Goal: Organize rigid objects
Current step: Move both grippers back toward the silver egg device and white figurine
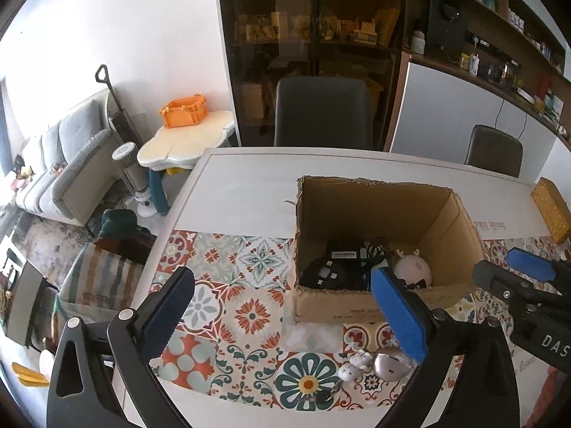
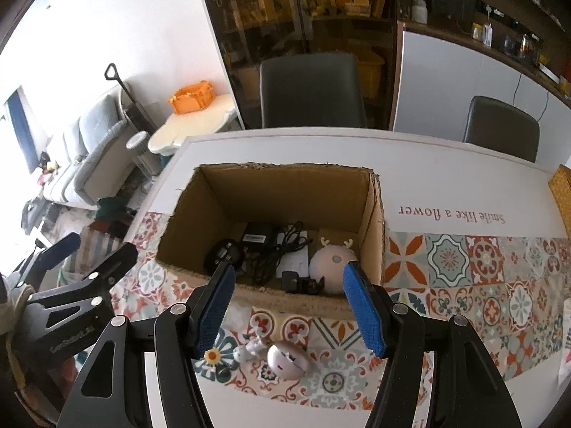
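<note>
An open cardboard box (image 1: 374,210) (image 2: 285,192) stands on the patterned table. It holds black chargers with cables (image 2: 271,246), a black round object (image 2: 223,255) and a pink round toy with antlers (image 1: 414,269) (image 2: 330,267). In front of the box lie a small pink device (image 1: 390,365) (image 2: 287,360) and a small white figurine (image 1: 353,365) (image 2: 249,349). My left gripper (image 1: 282,314) is open and empty above the table, left of these items. My right gripper (image 2: 289,306) is open and empty, straddling the box's near wall above the pink device.
A yellow sponge-like block (image 1: 551,210) lies at the table's right edge. Two dark chairs (image 1: 323,112) (image 1: 494,148) stand behind the table. A cabinet and shelves fill the back. A sofa (image 1: 60,174) and a small table with an orange crate (image 1: 185,108) stand left.
</note>
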